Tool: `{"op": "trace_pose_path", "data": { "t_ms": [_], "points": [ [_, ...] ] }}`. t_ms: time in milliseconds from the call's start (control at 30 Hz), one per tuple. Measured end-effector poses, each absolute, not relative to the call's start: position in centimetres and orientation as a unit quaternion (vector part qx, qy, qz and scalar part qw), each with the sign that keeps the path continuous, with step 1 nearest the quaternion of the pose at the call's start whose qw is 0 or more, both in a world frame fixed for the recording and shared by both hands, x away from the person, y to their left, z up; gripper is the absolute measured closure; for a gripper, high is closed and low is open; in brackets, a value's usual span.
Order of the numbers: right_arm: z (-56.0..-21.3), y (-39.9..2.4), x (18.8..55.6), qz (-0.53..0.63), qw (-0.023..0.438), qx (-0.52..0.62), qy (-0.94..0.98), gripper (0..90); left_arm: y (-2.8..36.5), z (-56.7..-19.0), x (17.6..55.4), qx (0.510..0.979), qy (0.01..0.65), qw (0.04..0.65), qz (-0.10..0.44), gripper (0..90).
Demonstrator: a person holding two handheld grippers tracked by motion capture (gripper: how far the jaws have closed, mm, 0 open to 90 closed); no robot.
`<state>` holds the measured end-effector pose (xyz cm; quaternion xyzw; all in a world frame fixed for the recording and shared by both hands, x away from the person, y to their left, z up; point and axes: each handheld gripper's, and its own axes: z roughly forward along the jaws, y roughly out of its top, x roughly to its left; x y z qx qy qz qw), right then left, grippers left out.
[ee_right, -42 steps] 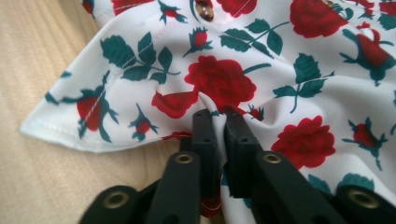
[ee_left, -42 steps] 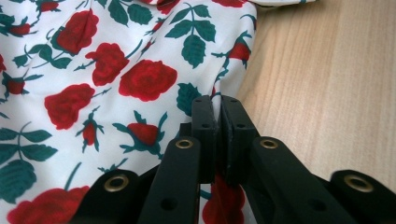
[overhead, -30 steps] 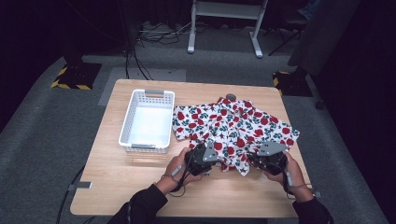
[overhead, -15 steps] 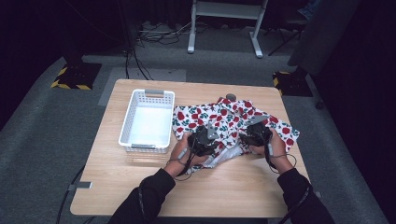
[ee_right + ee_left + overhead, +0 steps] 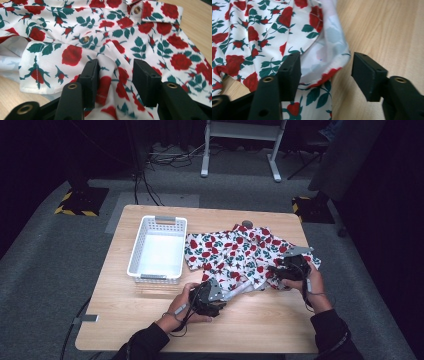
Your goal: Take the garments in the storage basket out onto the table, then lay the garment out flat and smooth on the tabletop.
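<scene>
My left hand-held gripper (image 5: 325, 72) has just spread its jaws, straddling the white rose-printed button shirt's (image 5: 235, 252) hem on the wooden tabletop (image 5: 260, 320); my right hand-held gripper (image 5: 115, 80), also parted, straddles a fold. Released cloth may slump, undoing the fold

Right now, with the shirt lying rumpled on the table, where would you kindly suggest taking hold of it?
I'd grip the shirt at its near hem, coming from the person's side. That edge curls up off the table, so a jaw could probably slide under it; the middle lies flat and buttoned.
</scene>
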<state>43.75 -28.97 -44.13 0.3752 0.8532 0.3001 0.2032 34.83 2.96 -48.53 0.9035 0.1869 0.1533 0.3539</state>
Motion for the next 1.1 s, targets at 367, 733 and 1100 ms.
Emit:
{"op": "trace_pose_path", "data": {
  "t_ms": [367, 733, 1100],
  "points": [
    [-44.0, -32.4, 41.0, 0.303, 0.206, 0.398, 0.841, 51.3, 2.8, -48.8, 35.1, 0.904, 0.169, 0.348, 0.181, 86.8],
    [-45.0, -33.6, 38.9, 0.309, 0.208, 0.414, 0.831, 49.2, 2.8, -46.9, 33.0, 0.897, 0.134, 0.393, 0.149, 88.3],
    [-47.6, -31.3, 34.0, 0.32, 0.175, 0.358, 0.86, 48.6, 2.3, -46.7, 30.6, 0.904, 0.113, 0.391, 0.131, 88.2]
  ]
}}
